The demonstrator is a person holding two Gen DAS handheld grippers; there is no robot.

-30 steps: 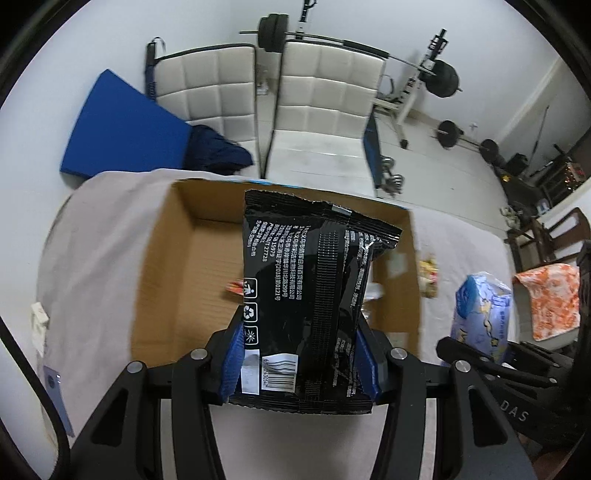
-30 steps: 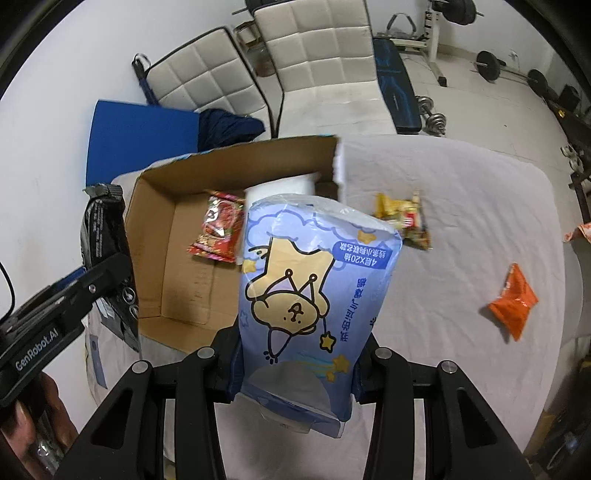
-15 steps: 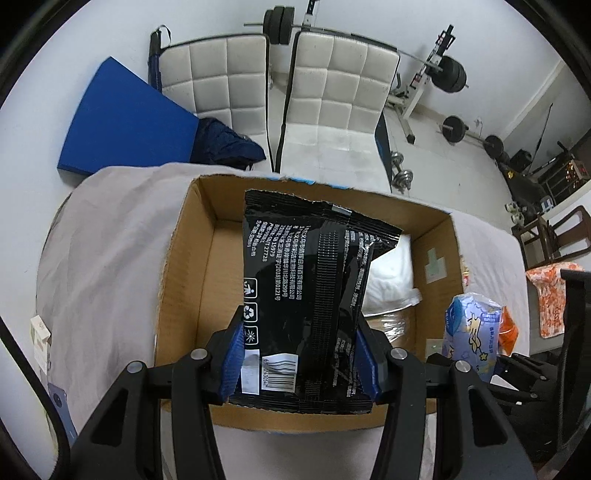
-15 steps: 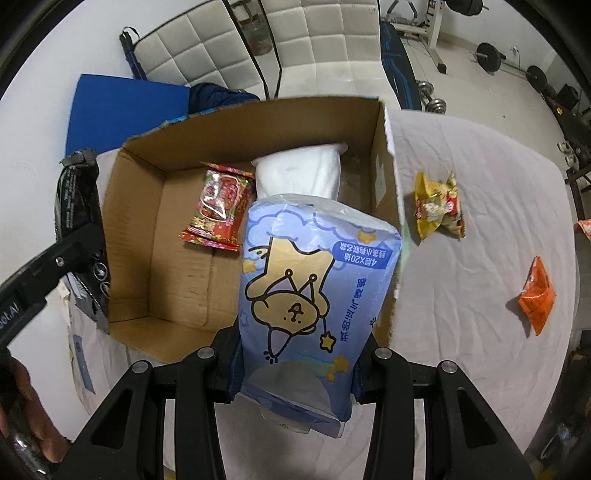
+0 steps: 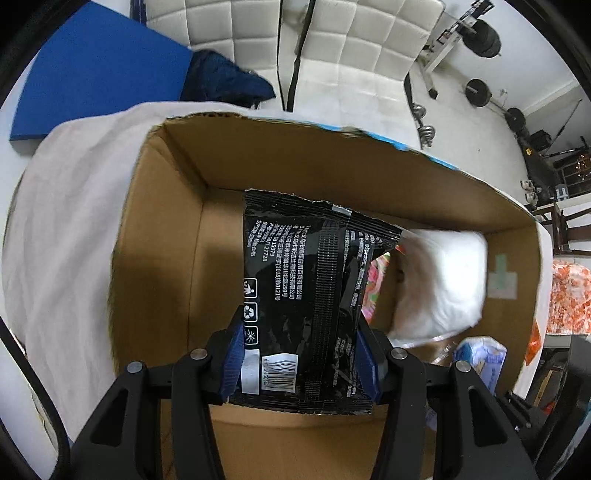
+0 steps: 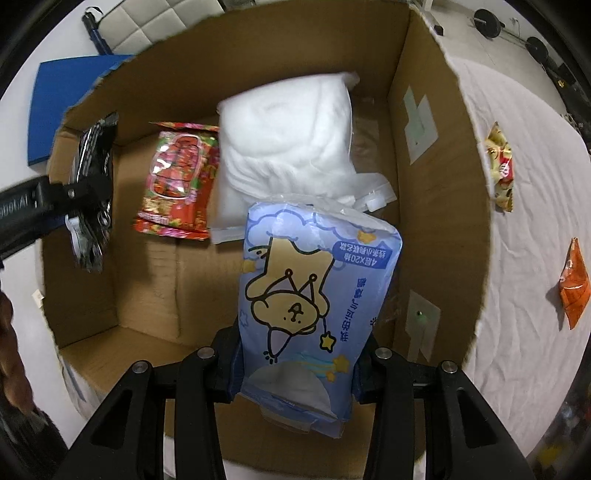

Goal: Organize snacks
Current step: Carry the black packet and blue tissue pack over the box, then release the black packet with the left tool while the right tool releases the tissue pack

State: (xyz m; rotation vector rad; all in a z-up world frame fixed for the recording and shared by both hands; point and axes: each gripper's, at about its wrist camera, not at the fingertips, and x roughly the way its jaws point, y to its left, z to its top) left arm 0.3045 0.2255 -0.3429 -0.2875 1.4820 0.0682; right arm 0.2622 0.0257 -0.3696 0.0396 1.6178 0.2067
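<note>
Inside the open brown cardboard box, the left gripper clamps a glossy black foil packet while the right gripper pinches a pale blue cartoon-bear pack; both are best released low onto bare box floor, clear of the red snack bag and white plastic pouch.

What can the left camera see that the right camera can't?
Only the left camera shows the white chairs, the weights and the black packet's printed back.
Only the right camera shows the yellow snack and orange snack lying on the cloth outside the box, plus the whole red snack.
Both show the cardboard box, the white bag inside it, and the blue pack in the right gripper.
</note>
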